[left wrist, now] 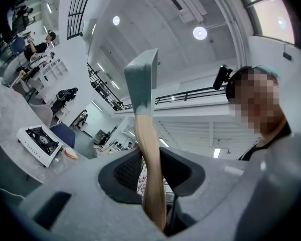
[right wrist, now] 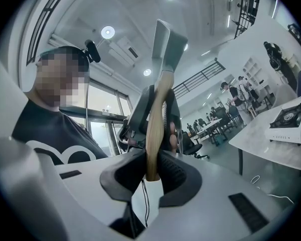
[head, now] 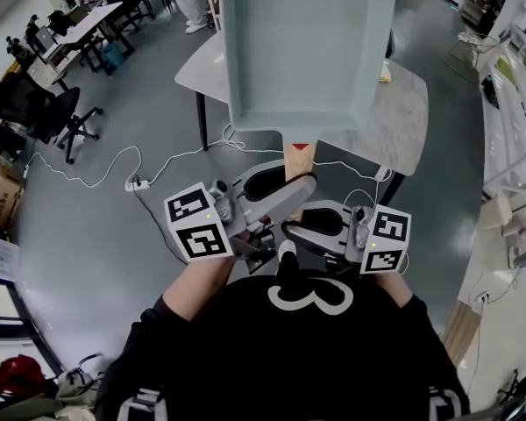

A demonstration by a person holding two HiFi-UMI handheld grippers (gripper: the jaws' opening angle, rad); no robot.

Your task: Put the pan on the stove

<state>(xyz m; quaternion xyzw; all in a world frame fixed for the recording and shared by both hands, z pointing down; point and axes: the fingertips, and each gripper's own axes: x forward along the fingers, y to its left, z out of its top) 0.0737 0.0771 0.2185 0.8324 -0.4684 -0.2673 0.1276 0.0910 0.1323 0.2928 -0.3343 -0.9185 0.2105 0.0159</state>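
Observation:
A pale teal rectangular pan [head: 307, 46] with a wooden handle [head: 298, 158] is held up in the air, close under the head camera, and it hides much of the table behind it. Both grippers clamp the handle: my left gripper [head: 280, 198] higher up, my right gripper [head: 300, 228] at its end. In the left gripper view the handle [left wrist: 151, 154] runs up between the pads to the pan [left wrist: 143, 84]. In the right gripper view the handle's end [right wrist: 154, 134] sits between the pads. The portable gas stove [left wrist: 40, 143] [right wrist: 289, 120] stands on the table.
The grey table [head: 403, 121] stands ahead, below the pan. A small round item [left wrist: 70, 153] lies beside the stove. A power strip [head: 138, 183] and cables lie on the floor at the left. Office chairs [head: 66, 117] and desks with people stand at the far left.

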